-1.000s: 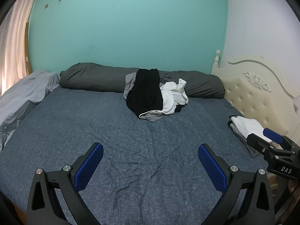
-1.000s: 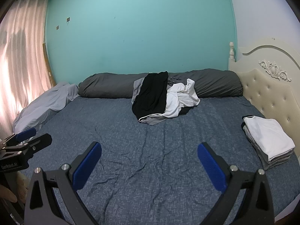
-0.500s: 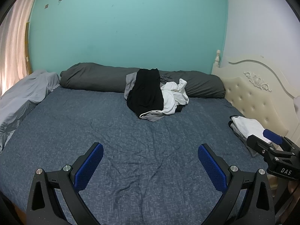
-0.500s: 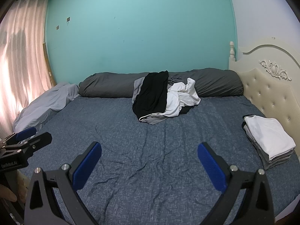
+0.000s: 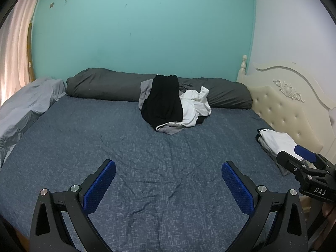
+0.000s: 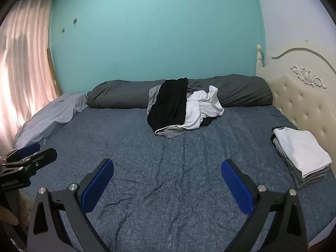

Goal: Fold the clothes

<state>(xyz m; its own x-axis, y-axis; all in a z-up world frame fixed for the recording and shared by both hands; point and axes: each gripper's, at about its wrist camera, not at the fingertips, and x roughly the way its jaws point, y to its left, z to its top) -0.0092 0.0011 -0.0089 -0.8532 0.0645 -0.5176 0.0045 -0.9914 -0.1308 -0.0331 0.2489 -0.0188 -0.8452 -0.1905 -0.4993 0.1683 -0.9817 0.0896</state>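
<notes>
Nearest, the left gripper and the right gripper are held low over the front of the bed, each with its blue-padded jaws spread wide and released, nothing between them. Each gripper is also seen from the side at the edge of the other's view, the two well apart. Part of a hand is glimpsed at the lower left edge of the right wrist view.

The blue-grey sheet between the grippers and the clothes is bare and lightly creased, so a broad open stretch is left in the middle of the bed.

At the right edge of the bed, just beside the cream tufted headboard, a stack of folded clothes is set, white on top with grey layers below.

Farther back, a loose pile of unfolded clothes is heaped in the middle: a black garment draped over grey, with crumpled white cloth at its right. The pile is leaned against a long dark grey bolster laid along the teal wall. A pale grey blanket is bunched at the far left, near the curtain.
</notes>
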